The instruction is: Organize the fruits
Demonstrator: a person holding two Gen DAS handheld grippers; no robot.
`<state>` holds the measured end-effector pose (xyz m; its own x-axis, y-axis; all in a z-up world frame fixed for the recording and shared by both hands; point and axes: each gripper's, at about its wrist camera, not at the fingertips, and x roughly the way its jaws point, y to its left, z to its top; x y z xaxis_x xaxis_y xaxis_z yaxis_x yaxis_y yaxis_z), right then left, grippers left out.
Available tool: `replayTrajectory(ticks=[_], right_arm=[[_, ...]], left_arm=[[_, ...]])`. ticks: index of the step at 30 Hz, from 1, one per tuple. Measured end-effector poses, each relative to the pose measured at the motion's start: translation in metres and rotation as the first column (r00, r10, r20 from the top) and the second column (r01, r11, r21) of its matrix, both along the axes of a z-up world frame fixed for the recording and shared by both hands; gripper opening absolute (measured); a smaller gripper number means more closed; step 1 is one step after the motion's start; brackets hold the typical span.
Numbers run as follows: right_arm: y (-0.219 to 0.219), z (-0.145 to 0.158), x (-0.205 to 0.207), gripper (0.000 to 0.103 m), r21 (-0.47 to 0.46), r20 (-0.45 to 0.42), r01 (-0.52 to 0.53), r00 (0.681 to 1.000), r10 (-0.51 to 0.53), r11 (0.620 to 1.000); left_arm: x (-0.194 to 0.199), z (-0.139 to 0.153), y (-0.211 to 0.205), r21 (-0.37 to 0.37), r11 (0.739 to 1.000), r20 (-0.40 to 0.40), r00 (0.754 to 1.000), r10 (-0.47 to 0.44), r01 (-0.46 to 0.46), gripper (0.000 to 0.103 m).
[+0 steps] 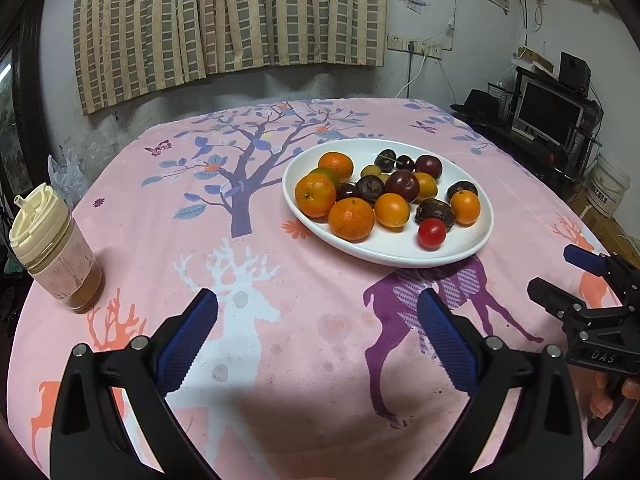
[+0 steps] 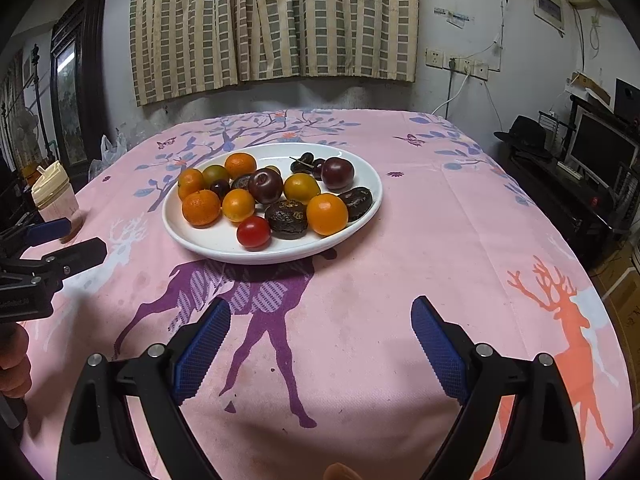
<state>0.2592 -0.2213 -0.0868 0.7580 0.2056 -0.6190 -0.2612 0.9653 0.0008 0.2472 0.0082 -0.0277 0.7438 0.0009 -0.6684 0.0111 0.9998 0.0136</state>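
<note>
Both claws stand wide open with nothing between their blue pads: the left gripper (image 1: 318, 338) and the right gripper (image 2: 320, 344) sit low in frame over the pink tablecloth (image 2: 400, 280). Fruits (image 2: 266, 198) fill a white plate (image 2: 208, 240), well apart, above centre.

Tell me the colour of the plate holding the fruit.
White; the plate shows best in the right wrist view.

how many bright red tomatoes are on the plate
1. The red tomato sits at the near edge of the white plate, in front of the wrinkled dark fruit and the oranges. Another could hide beneath the pile, but none shows.
</note>
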Motion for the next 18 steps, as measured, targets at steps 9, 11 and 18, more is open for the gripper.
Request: replayTrajectory(ticks=[9, 11, 18], right_arm=[[0.0012, -0.0003, -0.0008, 0.092, -0.003, 0.000, -0.002, 1.000, 0.002, 1.000], [0.0008, -0.0002, -0.0010, 0.092, -0.003, 0.000, -0.001, 1.000, 0.001, 1.000], [-0.0007, -0.0003, -0.0017, 0.092, -0.001, 0.000, 0.000, 1.000, 0.000, 1.000]], left_arm=[[-0.0002, -0.0009, 0.0011, 0.000, 1.000, -0.002, 1.000, -0.002, 0.002, 0.098], [-0.0009, -0.0018, 0.0010, 0.003, 1.000, -0.001, 1.000, -0.005, 0.005, 0.098], [-0.0020, -0.0036, 0.0014, 0.009, 1.000, 0.003, 1.000, 0.007, -0.007, 0.098]])
